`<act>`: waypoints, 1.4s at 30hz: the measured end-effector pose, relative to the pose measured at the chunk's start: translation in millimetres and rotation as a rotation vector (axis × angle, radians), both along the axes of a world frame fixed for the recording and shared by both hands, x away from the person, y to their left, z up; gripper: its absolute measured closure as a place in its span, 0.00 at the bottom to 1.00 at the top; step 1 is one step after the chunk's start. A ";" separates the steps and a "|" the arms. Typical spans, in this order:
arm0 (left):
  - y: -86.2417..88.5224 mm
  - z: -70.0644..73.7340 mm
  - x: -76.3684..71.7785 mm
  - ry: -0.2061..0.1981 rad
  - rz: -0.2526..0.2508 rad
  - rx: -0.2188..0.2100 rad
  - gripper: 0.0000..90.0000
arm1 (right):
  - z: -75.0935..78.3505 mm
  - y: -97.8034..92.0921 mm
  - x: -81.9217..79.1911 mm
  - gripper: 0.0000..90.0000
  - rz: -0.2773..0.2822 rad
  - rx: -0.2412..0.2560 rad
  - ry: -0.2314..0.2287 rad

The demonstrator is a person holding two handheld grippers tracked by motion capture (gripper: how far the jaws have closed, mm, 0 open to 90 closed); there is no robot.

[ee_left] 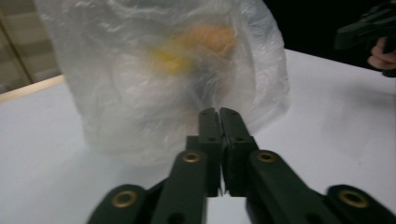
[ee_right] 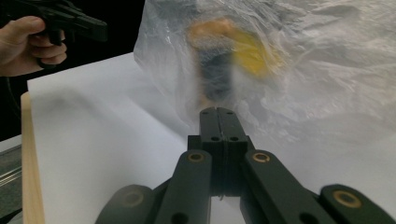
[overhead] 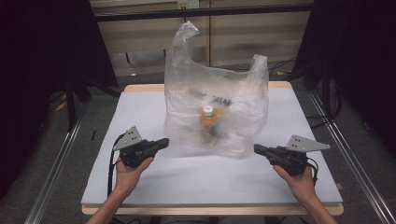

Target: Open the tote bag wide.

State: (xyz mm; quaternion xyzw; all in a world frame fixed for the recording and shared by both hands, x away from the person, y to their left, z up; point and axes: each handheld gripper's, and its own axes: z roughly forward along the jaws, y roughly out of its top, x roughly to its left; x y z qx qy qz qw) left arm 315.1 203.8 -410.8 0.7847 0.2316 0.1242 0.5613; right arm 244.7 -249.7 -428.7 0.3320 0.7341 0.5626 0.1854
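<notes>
Clear plastic bag (overhead: 215, 109) w/ an orange bottle (overhead: 208, 120) inside stands mid-table (overhead: 140, 186), left gripper (overhead: 163, 142) & right gripper (overhead: 258, 149) just beside it, both w/ jaws pressed together, empty.

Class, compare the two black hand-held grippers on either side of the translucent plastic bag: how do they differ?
The left gripper lies close beside the translucent plastic bag; the right gripper sits slightly farther from it. The left gripper points rightward, the right gripper leftward. Both are black, with jaws closed and holding nothing, above the white table.
</notes>
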 end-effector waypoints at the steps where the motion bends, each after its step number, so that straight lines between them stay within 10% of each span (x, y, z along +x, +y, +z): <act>1: -3.1 2.4 2.2 -0.005 -0.014 -0.003 1.00 | 2.3 1.0 3.0 1.00 0.007 0.003 0.002; 23: -72.9 55.7 61.1 -0.051 -0.059 -0.045 1.00 | 44.1 25.3 83.4 1.00 0.012 0.007 0.014; 42: -87.9 -8.9 77.9 0.070 -0.044 0.109 1.00 | 33.8 81.9 134.5 1.00 0.030 -0.057 0.065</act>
